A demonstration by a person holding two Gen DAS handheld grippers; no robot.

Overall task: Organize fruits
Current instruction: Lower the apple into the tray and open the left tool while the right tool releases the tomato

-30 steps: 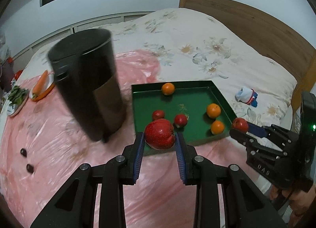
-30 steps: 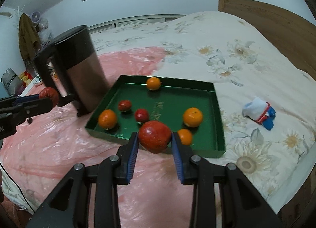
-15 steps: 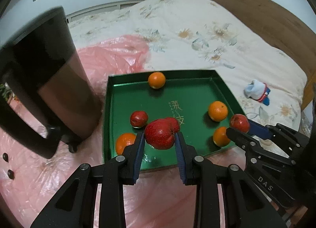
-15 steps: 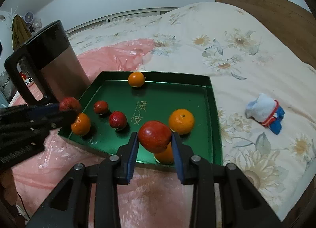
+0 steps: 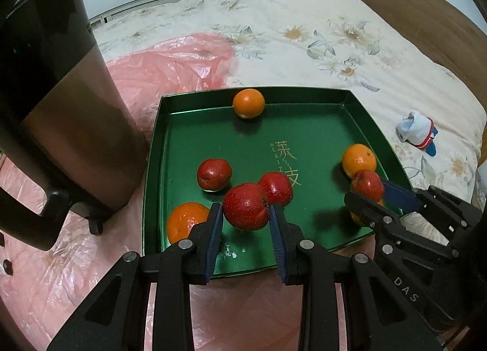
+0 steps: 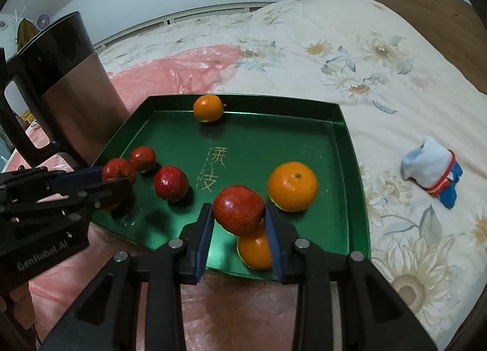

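A green tray (image 5: 304, 126) (image 6: 344, 150) lies on the bed and holds several oranges and two small red apples (image 5: 214, 174) (image 6: 170, 183). My left gripper (image 5: 246, 223) is shut on a red apple (image 5: 246, 210) and holds it over the tray's near left part. My right gripper (image 6: 238, 220) is shut on another red apple (image 6: 238, 210) over the tray's near right part, above an orange (image 6: 255, 249). Each gripper shows in the other's view, the right one (image 5: 369, 191) and the left one (image 6: 117, 176).
A tall dark jug with a handle (image 5: 64, 107) (image 6: 61, 89) stands close to the tray's left side on pink plastic sheet (image 5: 170, 62). A small blue and white sock (image 5: 417, 132) (image 6: 432, 168) lies right of the tray. The wooden headboard (image 5: 395, 10) is behind.
Both grippers have moved forward over the tray with their apples still held. The jug now stands nearer on the left.
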